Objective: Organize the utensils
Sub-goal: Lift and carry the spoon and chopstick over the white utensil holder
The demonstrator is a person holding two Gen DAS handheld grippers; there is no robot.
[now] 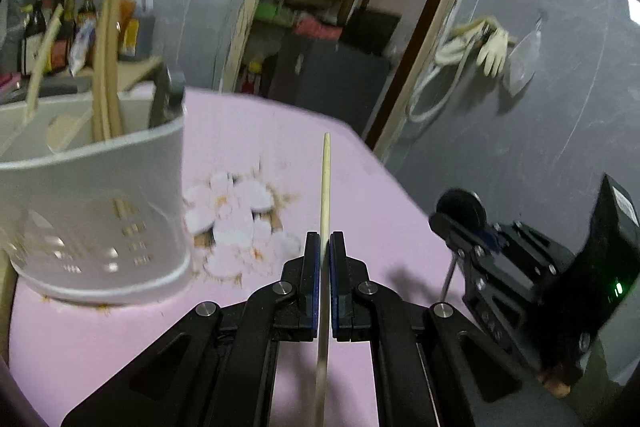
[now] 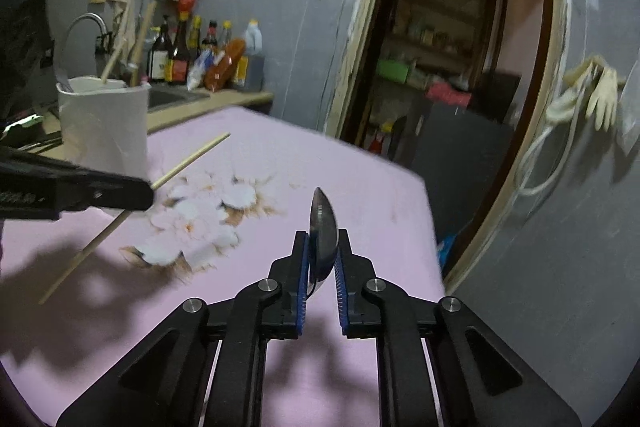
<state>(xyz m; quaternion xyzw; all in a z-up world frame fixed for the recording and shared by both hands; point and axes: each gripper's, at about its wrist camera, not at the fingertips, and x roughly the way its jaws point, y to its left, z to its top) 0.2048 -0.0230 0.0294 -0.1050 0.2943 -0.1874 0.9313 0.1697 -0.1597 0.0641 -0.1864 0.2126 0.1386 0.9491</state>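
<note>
left claw (image 1: 325, 247): clamped on chopstick (image 1: 325, 183) | right claw (image 2: 323, 247): gripping metal spoon (image 2: 323, 227) (bowl edge-on) | both right of white utensil holder (image 1: 100, 195)

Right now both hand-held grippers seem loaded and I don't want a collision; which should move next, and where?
Probably the left hand-held gripper: it clamps the thin wooden chopstick beside the white perforated utensil holder. Carry it over the rim; the right hand-held gripper waits with its metal spoon.
</note>
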